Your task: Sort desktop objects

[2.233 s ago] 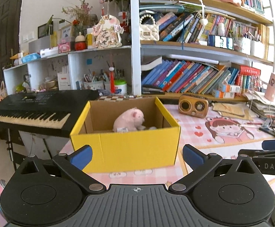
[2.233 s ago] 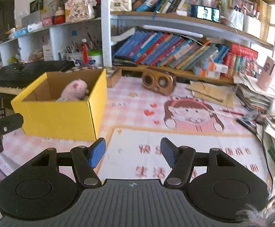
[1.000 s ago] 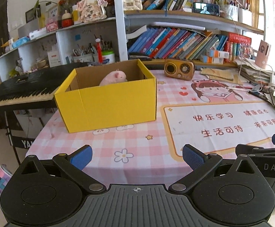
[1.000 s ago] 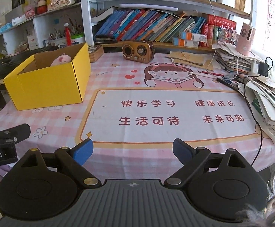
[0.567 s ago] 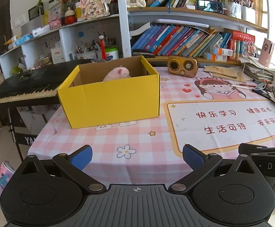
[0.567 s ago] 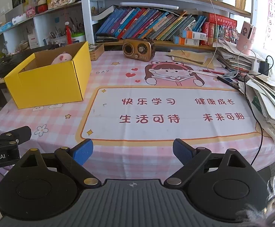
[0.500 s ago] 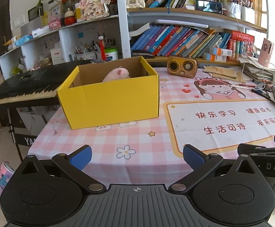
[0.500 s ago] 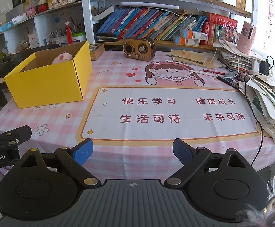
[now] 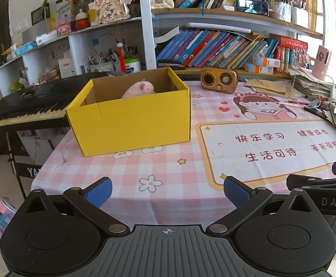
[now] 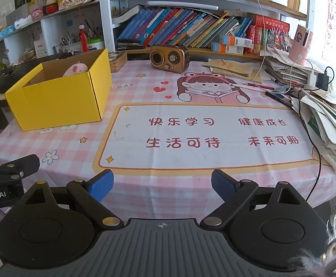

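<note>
Left gripper (image 9: 167, 190) is spread wide, nothing between the blue pads; it hangs over the near edge of the pink checked tablecloth (image 9: 158, 168), in front of the yellow cardboard box (image 9: 133, 117). Right gripper (image 10: 162, 184) is likewise released and empty, to the right of the box, over the near border of the white panel with red Chinese text (image 10: 205, 133). Pink plush pig (image 9: 139, 89) sits inside the box, toward its back wall, head showing above the rim. Brown retro radio (image 9: 218, 80) stands behind and right of the box, apart from it. Black keyboard (image 9: 22, 102) is left of the box, off the table.
</note>
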Demonstrator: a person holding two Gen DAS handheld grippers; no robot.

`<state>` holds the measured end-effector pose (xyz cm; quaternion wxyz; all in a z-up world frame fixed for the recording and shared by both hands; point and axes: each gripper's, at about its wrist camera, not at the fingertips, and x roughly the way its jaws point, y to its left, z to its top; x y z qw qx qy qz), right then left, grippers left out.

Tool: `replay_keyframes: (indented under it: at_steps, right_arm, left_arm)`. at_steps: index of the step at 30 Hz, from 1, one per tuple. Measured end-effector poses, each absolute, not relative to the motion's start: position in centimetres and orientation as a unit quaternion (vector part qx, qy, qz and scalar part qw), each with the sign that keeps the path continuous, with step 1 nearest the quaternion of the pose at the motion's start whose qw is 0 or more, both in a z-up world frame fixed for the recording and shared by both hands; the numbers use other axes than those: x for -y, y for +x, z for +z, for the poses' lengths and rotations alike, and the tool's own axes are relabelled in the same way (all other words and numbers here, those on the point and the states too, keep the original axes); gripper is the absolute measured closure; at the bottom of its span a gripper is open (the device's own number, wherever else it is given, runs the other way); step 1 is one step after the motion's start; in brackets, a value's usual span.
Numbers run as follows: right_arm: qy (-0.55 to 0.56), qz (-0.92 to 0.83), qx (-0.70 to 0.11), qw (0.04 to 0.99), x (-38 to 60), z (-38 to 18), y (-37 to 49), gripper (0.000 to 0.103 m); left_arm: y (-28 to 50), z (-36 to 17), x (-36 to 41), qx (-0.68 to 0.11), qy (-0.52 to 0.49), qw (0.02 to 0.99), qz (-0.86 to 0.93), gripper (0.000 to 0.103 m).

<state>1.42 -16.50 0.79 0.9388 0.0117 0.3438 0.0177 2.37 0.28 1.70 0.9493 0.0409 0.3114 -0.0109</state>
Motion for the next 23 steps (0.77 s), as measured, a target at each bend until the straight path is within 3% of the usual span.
replay_keyframes:
  at_steps: [23]
  right_arm:
    - [0.012,0.018,-0.354,0.935,16.34,0.14,1.71,0.009]
  left_arm:
    - [2.77,1.65,0.36,-0.311,0.052,0.949,-0.017,0.0]
